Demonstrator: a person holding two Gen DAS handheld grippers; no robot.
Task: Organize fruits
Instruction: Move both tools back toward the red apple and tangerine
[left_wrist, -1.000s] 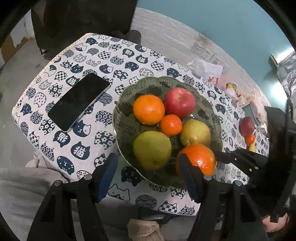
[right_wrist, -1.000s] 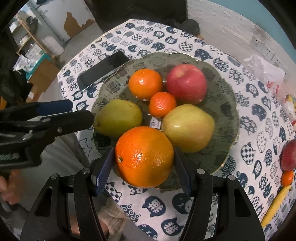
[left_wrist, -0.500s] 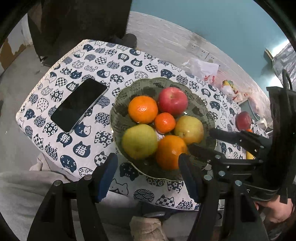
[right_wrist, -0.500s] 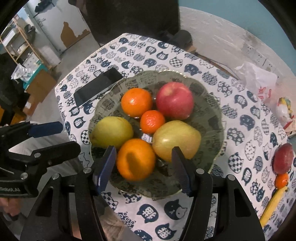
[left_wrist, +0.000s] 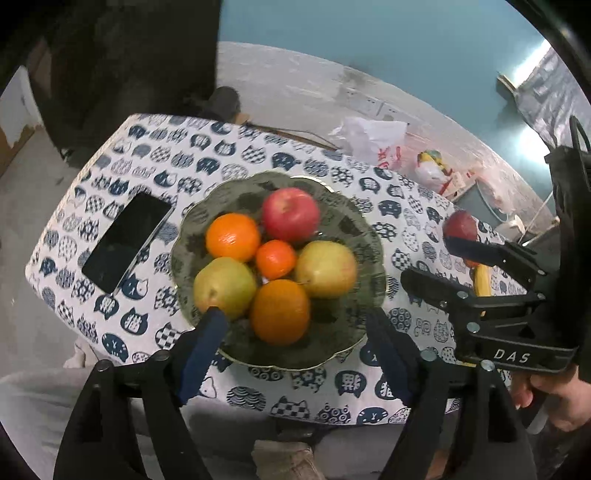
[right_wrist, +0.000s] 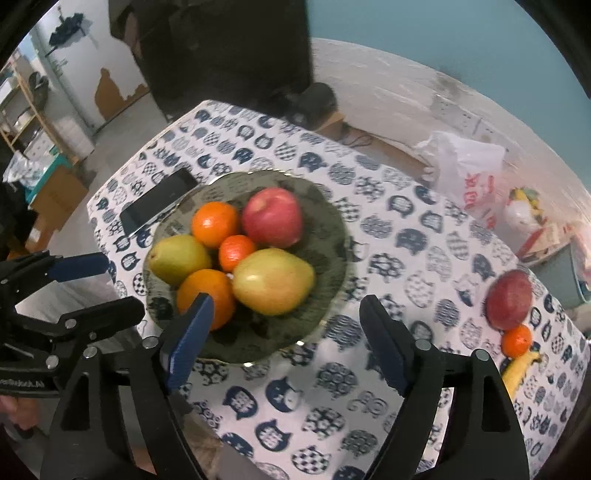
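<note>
Both the left gripper (left_wrist: 295, 343) & right gripper (right_wrist: 284, 339) have just been opening, standing wide w/ nothing between, six fruits sitting in the bowl (right_wrist: 332, 236) mid-frame, while apple (right_wrist: 509, 298), mandarin (right_wrist: 516, 340) & banana (right_wrist: 519, 369) at right edge are awaiting pickup.

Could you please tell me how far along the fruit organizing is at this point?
Mostly done: the green bowl already holds six fruits, including the large orange nearest the right tool. Nothing is in hand: both that tool and the left tool have just been opening and stand open with nothing between them. Left on the cloth beside the bowl: a red apple, a small mandarin and a banana.
</note>
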